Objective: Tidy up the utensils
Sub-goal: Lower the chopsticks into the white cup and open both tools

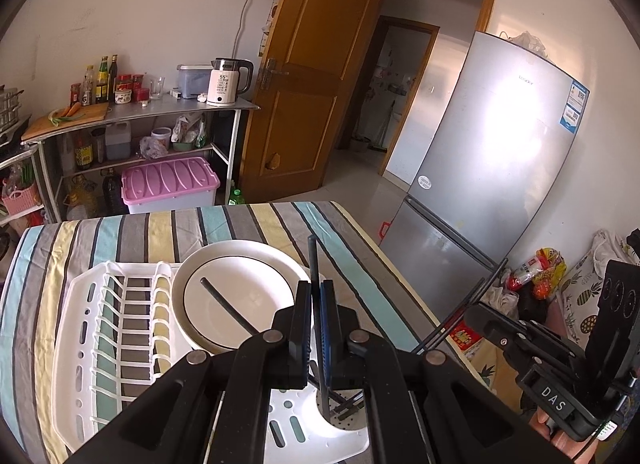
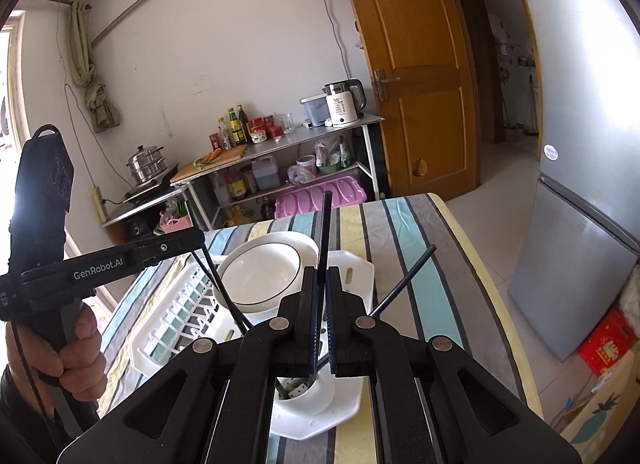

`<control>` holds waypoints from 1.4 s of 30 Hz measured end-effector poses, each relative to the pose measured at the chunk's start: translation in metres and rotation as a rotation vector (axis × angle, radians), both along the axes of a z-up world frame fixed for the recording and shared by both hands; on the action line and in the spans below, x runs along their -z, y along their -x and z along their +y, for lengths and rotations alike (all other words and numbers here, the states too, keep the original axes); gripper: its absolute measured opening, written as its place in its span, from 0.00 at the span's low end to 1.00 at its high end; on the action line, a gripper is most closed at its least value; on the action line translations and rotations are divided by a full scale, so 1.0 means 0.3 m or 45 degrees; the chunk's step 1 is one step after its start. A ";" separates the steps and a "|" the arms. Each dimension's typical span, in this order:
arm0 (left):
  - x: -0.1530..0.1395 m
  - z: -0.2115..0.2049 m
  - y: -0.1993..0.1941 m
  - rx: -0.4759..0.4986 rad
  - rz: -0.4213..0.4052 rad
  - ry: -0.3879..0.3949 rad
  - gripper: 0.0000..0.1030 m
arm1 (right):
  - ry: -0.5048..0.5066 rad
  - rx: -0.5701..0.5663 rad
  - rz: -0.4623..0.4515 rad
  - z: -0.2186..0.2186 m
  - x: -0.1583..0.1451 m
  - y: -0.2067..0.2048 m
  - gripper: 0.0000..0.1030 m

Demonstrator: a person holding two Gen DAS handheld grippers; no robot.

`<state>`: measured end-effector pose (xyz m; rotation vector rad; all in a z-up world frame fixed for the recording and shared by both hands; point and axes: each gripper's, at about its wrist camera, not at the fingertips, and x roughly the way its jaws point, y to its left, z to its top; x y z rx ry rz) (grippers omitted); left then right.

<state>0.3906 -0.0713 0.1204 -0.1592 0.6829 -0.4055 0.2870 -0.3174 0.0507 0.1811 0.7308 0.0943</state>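
My left gripper [image 1: 316, 296] is shut on a black chopstick [image 1: 313, 260] that stands upright, its lower end in the round white utensil cup [image 1: 344, 420] of the white drying rack [image 1: 80, 344]. My right gripper [image 2: 321, 284] is shut on another black chopstick [image 2: 326, 224], upright over the same cup [image 2: 308, 396]. Other chopsticks [image 2: 404, 284] lean out of the cup. One black chopstick [image 1: 228, 304] lies in the white plate [image 1: 240, 288].
The rack and plate [image 2: 260, 276] sit on a striped tablecloth [image 1: 248, 220]. A silver fridge [image 1: 492, 144] stands right of the table. A metal shelf with a kettle [image 1: 226, 80], bottles and a pink box [image 1: 168, 184] lies beyond. A wooden door [image 1: 316, 64] stands open.
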 end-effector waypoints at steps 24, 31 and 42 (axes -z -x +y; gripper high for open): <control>0.055 0.125 0.230 -0.060 -0.026 -0.150 0.06 | 0.038 -0.015 0.036 0.054 -0.011 0.172 0.13; 0.119 0.179 0.463 -0.059 -0.035 -0.174 0.06 | 0.035 -0.089 0.056 0.135 0.023 0.330 0.14; 0.225 0.240 0.800 -0.093 -0.011 -0.159 0.06 | 0.013 -0.187 0.086 0.239 0.073 0.561 0.14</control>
